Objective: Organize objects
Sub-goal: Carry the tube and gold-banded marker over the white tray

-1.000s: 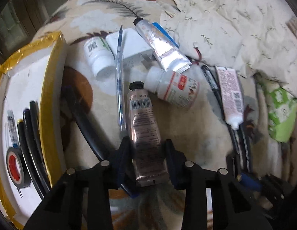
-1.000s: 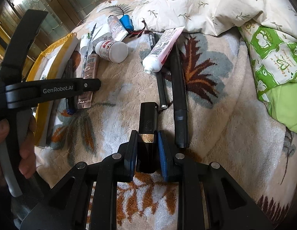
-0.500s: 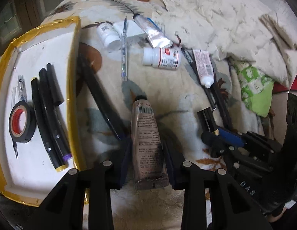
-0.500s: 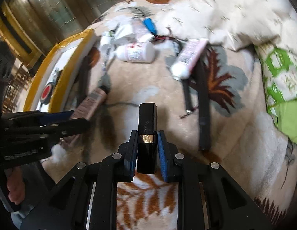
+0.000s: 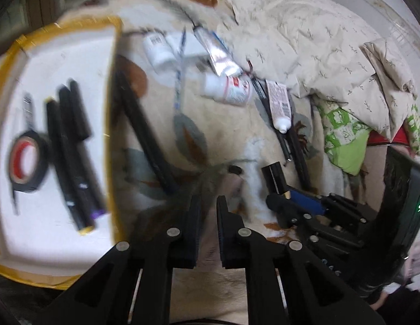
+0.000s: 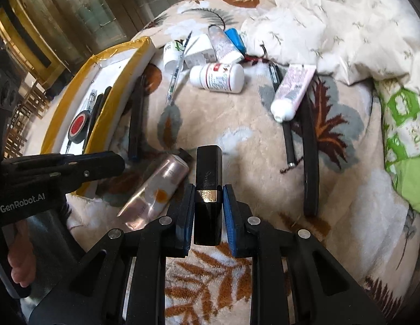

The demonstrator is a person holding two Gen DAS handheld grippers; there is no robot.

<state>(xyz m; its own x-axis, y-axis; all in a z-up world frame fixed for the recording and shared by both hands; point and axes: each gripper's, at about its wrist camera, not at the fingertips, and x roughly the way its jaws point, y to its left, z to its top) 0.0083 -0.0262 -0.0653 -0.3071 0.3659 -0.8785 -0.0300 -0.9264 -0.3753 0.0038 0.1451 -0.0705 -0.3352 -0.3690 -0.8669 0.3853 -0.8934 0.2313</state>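
My right gripper point(image 6: 208, 189) is shut on a black lipstick case point(image 6: 208, 168) with a gold band, held just above the flowered blanket. The left wrist view shows that same case point(image 5: 273, 178) at lower right. My left gripper point(image 5: 208, 200) hangs beside the tray's near corner. Its jaws are closing to a narrow slit and grip nothing. A pink metallic tube point(image 6: 158, 187) lies slanted on the blanket under the left fingers point(image 6: 112, 162). In the blurred left wrist view only its black cap point(image 5: 233, 169) is sharp. The white tray point(image 5: 112, 108) has yellow-taped edges and holds black pens point(image 5: 71, 149) and a tape roll point(image 5: 25, 162).
Further back on the blanket lie a white bottle with a red label point(image 6: 218, 77), a pink-and-white tube point(image 6: 291, 92), a blue pen point(image 6: 174, 81), two long black pens point(image 6: 308, 149) and a black stick point(image 6: 135, 119) along the tray. A rumpled quilt point(image 6: 331, 21) and a green pillow point(image 6: 399, 135) border the right.
The pink tube has left the left jaws and lies on the blanket, and those jaws have drawn close together. The right gripper has kept its hold on the lipstick case.
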